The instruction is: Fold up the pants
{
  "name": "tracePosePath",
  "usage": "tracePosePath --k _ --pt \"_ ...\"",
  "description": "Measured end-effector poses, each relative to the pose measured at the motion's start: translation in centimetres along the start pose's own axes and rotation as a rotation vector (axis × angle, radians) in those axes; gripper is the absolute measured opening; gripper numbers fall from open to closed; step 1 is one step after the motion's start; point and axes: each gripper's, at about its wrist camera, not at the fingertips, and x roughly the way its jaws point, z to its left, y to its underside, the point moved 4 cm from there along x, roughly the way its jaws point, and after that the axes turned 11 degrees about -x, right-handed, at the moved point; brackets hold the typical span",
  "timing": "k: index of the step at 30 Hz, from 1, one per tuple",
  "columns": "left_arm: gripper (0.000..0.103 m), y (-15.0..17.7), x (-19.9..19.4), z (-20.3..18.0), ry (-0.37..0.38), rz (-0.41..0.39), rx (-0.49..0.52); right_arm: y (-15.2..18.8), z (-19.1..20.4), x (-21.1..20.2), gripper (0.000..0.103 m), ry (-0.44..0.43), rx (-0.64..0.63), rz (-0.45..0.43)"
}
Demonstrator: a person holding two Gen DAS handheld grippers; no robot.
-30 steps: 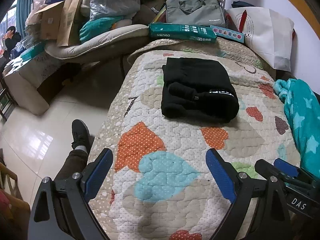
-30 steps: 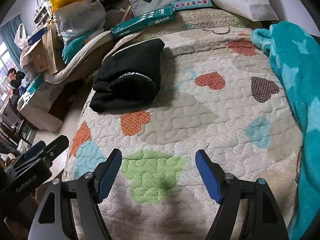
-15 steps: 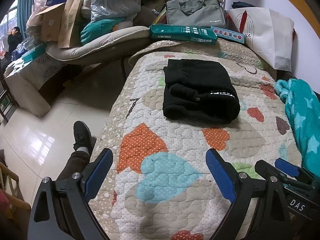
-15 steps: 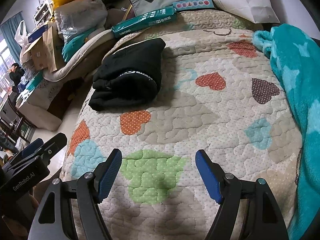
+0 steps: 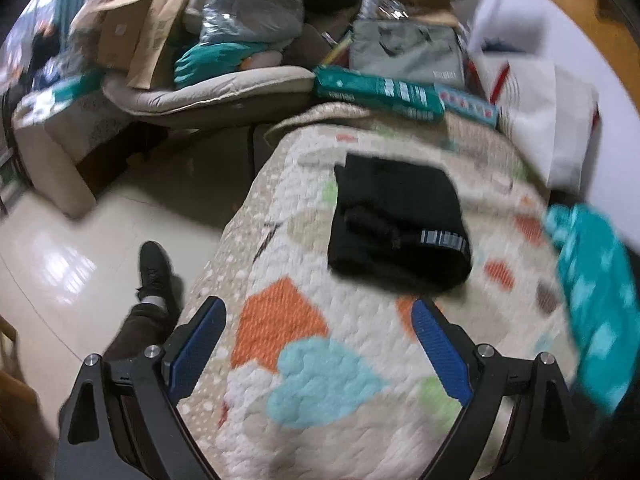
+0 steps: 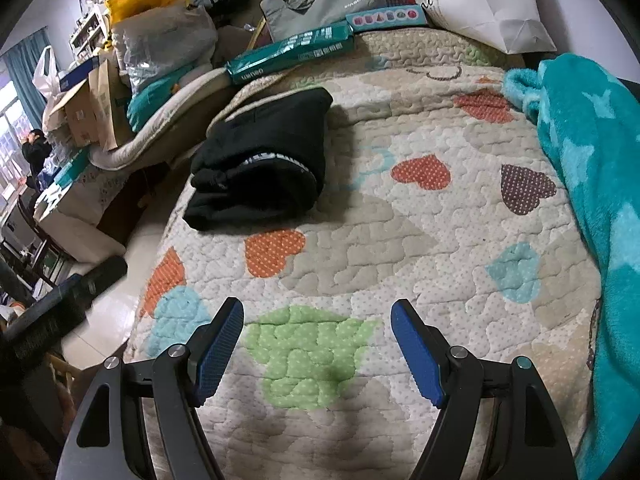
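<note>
The black pants (image 6: 260,164) are seen folded into a compact bundle on the heart-patterned quilt (image 6: 400,240) of the bed, near its left edge. Both the left gripper (image 5: 318,348) and the right gripper (image 6: 318,344) are held well short of them, jaws spread, nothing gripped. A teal blanket (image 6: 592,184) is piled at the right.

Folded pants (image 6: 260,164) on quilted bed (image 6: 400,240)

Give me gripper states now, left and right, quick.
Left gripper: open, holding nothing, above the quilt.
Right gripper: open, holding nothing; the folded black pants lie apart, farther up the bed.
</note>
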Motion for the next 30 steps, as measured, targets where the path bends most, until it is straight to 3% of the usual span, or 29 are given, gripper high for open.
tracePosePath --k 4,9,12,16,21,27,30 --pt "0.094 -4.0 -1.3 0.9 0.067 -0.05 -0.159 -0.2 1.4 -1.3 0.081 -0.073 -0.005 -0.036" --pt "0.094 -5.9 -3.6 0.1 0.075 -0.148 -0.208 -2.7 1.8 -3.1 0.083 -0.101 0.095 -0.149" --pt "0.095 -5.4 -4.5 -1.3 0.084 -0.161 -0.171 -4.7 1.8 -3.7 0.086 -0.096 0.193 -0.208" --pt "0.098 -3.6 -4.9 -3.2 0.084 -0.151 -0.07 -7.0 2.4 -4.6 0.086 -0.068 0.153 -0.258" --pt "0.101 -2.1 -4.8 -3.6 0.1 -0.152 -0.007 -6.3 0.3 -4.5 0.089 -0.016 0.175 -0.256" --pt "0.103 -2.9 -7.4 -4.0 0.08 -0.307 0.04 -4.5 -2.6 -3.2 0.089 0.033 0.248 -0.213" --pt "0.103 -3.7 -8.1 -4.2 0.092 -0.323 0.041 -4.0 -3.2 -2.8 0.089 0.04 0.255 -0.204"
